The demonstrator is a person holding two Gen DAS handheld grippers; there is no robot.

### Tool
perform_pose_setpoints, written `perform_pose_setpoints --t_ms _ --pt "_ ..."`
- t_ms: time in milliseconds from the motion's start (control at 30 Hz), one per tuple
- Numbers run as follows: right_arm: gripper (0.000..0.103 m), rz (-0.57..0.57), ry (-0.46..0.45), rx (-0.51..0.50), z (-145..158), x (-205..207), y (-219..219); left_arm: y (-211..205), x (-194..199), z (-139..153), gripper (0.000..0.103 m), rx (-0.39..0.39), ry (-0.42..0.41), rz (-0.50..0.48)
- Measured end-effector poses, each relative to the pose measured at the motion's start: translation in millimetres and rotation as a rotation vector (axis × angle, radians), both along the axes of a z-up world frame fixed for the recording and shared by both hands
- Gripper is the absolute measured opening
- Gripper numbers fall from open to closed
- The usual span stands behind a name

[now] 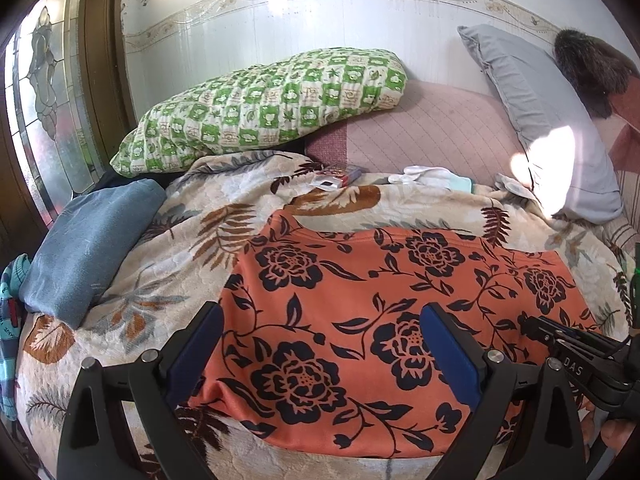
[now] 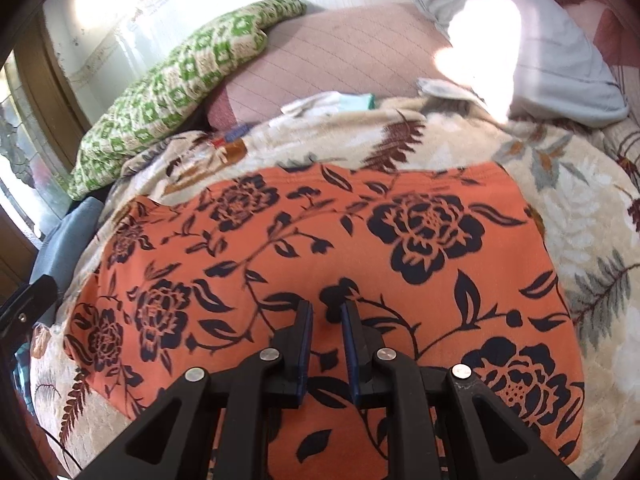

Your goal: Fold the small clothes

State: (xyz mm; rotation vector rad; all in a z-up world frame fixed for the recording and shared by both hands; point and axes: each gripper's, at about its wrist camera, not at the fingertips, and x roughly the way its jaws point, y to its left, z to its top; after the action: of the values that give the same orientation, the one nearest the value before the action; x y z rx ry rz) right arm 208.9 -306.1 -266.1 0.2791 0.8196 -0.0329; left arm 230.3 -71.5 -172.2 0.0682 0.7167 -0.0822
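Since the orange flowered cloth (image 1: 384, 320) lies flat on the bed's leafy blanket (image 1: 160, 248), we should keep our left gripper (image 1: 320, 356), jaws spread wide, over its 7 o'clock edge, while our right gripper (image 2: 327, 320), jaws nearly together with a small gap, pinches fabric gently.

A: What colour is the garment (image 1: 400, 320)?
B: Orange, printed with dark navy roses and leafy vines.
A: And the blanket (image 1: 168, 240) under it?
B: Cream, with brown fern fronds and grey-blue leaves.
A: The pillows?
B: The far left pillow (image 1: 260, 108) is green-and-cream check with small leaf motifs; the far right pillow (image 1: 540, 120) is plain pale grey.
A: Anything else?
B: A folded blue-grey cloth (image 1: 88, 252) on the left, a dusty pink quilted sheet (image 1: 420, 140), and blue pads (image 1: 452, 352) on black gripper fingers.
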Motion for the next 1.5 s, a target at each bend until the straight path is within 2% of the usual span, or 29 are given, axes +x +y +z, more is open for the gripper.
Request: perform_pose_setpoints --t_ms 133,500,900,1033,1133,1167,1233,1333,1500 --pt "0.018 0.047 -0.046 -0.023 9 -3 14 7 -1 3 0.099 -0.004 -0.005 0.010" --pt "0.018 0.155 -0.087 -0.064 16 -8 47 23 -8 16 0.099 0.000 -0.038 0.038" --pt "0.018 0.215 -0.090 -0.083 14 -11 65 29 -12 21 0.099 0.012 -0.051 0.054" --pt "0.018 0.244 -0.042 -0.090 5 -8 72 32 -6 12 0.099 0.019 -0.013 0.052" --pt "0.018 0.276 0.088 -0.120 -18 1 81 58 13 -10 0.099 -0.032 0.132 0.111" --pt "0.018 0.283 0.098 -0.134 -21 0 83 73 18 -18 0.099 -0.065 0.178 0.155" --pt "0.018 0.292 0.084 -0.145 -16 -3 84 102 23 -28 0.099 -0.125 0.235 0.245" --pt "0.018 0.293 0.027 -0.095 0 -16 76 143 19 -35 0.099 -0.204 0.278 0.355" --pt "0.018 0.290 -0.081 -0.056 27 -45 63 180 3 -49 0.099 -0.372 0.357 0.449"
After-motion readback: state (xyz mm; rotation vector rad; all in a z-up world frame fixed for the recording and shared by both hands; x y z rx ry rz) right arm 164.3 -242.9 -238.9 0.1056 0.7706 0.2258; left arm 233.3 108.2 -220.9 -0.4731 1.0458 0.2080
